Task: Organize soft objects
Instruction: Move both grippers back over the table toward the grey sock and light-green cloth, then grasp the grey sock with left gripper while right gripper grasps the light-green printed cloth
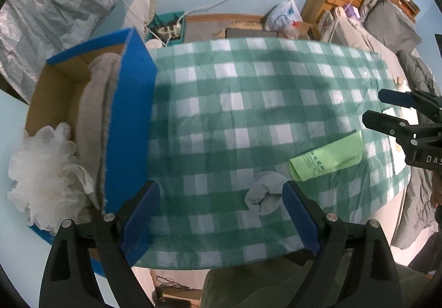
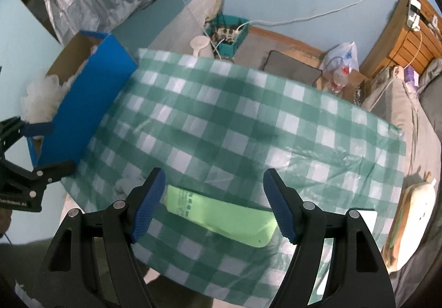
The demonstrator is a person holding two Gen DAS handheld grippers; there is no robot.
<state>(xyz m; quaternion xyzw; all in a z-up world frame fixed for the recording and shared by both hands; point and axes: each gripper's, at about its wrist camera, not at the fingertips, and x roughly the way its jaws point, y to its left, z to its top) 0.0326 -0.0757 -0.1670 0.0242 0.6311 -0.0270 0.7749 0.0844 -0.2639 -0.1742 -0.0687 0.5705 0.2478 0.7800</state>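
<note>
A rolled grey sock [image 1: 263,193] lies on the green checked tablecloth [image 1: 248,103], just inside my left gripper's right finger. My left gripper [image 1: 221,216] is open and empty. A light green packet [image 1: 327,158] lies flat to the sock's right; in the right wrist view the packet [image 2: 221,215] sits between my right gripper's [image 2: 216,204] open fingers. A blue box [image 1: 129,125] at the table's left holds a beige towel [image 1: 94,114] and a white fluffy puff [image 1: 44,172]. The box [image 2: 83,103] and puff [image 2: 41,99] also show in the right wrist view.
The right gripper [image 1: 400,117] shows at the right edge of the left wrist view, and the left gripper [image 2: 41,150] at the left edge of the right wrist view. A bed with grey bedding [image 2: 425,120] lies right of the table. A plush toy [image 2: 414,211] lies near the right edge.
</note>
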